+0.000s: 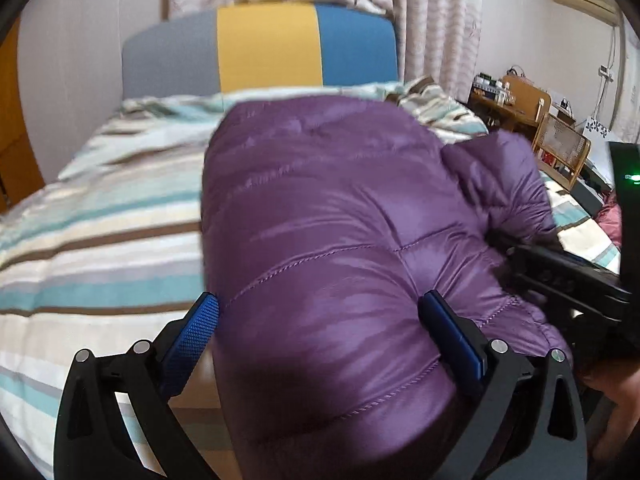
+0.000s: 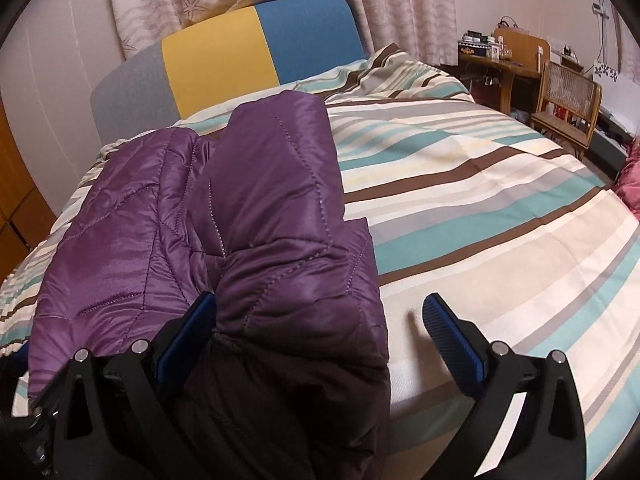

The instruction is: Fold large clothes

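Observation:
A purple quilted down jacket [image 1: 332, 220] lies on the striped bed cover [image 1: 100, 240]. My left gripper [image 1: 320, 312] is open, its blue-padded fingers [image 1: 196, 332] spread wide on either side of a puffy fold of the jacket. In the right wrist view the jacket [image 2: 272, 216] lies bunched at the left of the bed cover [image 2: 480, 220], with a folded part lying between the fingers. My right gripper [image 2: 320, 312] is open; its left finger [image 2: 188, 332] is against the jacket, its right finger [image 2: 452, 332] over bare bed cover. The right gripper's black body [image 1: 568, 276] shows at the jacket's right edge.
A grey, yellow and blue headboard [image 1: 264, 48] and patterned curtains [image 1: 432, 20] stand at the far end. A wooden desk [image 2: 500, 64] and rattan chair [image 2: 568, 100] stand to the right of the bed. A wooden cupboard [image 1: 16, 152] is on the left.

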The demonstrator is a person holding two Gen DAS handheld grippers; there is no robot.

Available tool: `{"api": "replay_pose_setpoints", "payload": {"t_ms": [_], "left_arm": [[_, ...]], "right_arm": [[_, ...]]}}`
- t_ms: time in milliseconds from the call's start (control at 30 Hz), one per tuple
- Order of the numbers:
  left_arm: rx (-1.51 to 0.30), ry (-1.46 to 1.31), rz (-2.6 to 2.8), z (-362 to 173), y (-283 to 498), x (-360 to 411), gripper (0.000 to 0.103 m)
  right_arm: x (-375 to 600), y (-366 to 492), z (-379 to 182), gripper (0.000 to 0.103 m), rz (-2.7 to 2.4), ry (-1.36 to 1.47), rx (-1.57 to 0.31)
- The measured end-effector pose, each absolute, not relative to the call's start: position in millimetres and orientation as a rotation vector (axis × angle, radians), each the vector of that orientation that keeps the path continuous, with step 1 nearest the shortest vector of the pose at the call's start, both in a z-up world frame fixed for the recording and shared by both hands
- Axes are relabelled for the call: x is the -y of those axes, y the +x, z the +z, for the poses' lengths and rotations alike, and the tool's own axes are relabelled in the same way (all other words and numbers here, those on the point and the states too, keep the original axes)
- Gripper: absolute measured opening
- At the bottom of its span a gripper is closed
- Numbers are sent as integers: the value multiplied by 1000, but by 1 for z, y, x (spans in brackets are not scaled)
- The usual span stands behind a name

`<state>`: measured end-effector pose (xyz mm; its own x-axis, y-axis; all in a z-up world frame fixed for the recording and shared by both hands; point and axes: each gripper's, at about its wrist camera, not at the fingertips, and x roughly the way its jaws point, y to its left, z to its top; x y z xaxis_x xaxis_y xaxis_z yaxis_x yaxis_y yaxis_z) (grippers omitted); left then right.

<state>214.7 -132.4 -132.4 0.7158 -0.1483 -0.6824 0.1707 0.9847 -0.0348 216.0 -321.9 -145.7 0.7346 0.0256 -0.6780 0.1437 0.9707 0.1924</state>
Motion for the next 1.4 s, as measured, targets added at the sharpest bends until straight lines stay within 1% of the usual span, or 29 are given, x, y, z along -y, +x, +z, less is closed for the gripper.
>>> {"api": "replay_pose_setpoints", "payload": {"t_ms": [100,267,367,500,600,767,1000,1100,1167,1300,1333,1400], "left_arm": [[-756,69,-178,-135,217,135,100],[-760,53,-187,-132,218,134,100],[-765,-15,-210,-128,215,123,100],[-828,-158,-249,-121,213,103,100],[-849,-204,-266,-112,211,94,100],[-781,-212,-260,-95,210,80,100],[-870,-194,-317,-106,226,84,100],[-901,-224,-356,-114,229,84,100],[-933,-271,-378,-121,233,81,100],[-983,-379,-413,-135,238,75,100],[-988,-384,-420,-137,237,77,100],[-990,-367,-425,-138,235,81,100]], "right_arm": [[321,218,-145,101,-70,229,-746],[322,215,-144,101,-64,248,-758],[326,205,-143,101,-44,286,-762],[333,192,-142,101,0,334,-772],[340,181,-139,101,33,361,-787],[360,168,-140,101,116,510,-804],[363,183,-141,101,162,567,-838],[364,194,-146,98,185,592,-855],[363,200,-150,92,202,619,-860],[360,205,-152,83,215,622,-853],[358,204,-152,79,221,613,-850],[357,204,-152,76,229,608,-848]]}}
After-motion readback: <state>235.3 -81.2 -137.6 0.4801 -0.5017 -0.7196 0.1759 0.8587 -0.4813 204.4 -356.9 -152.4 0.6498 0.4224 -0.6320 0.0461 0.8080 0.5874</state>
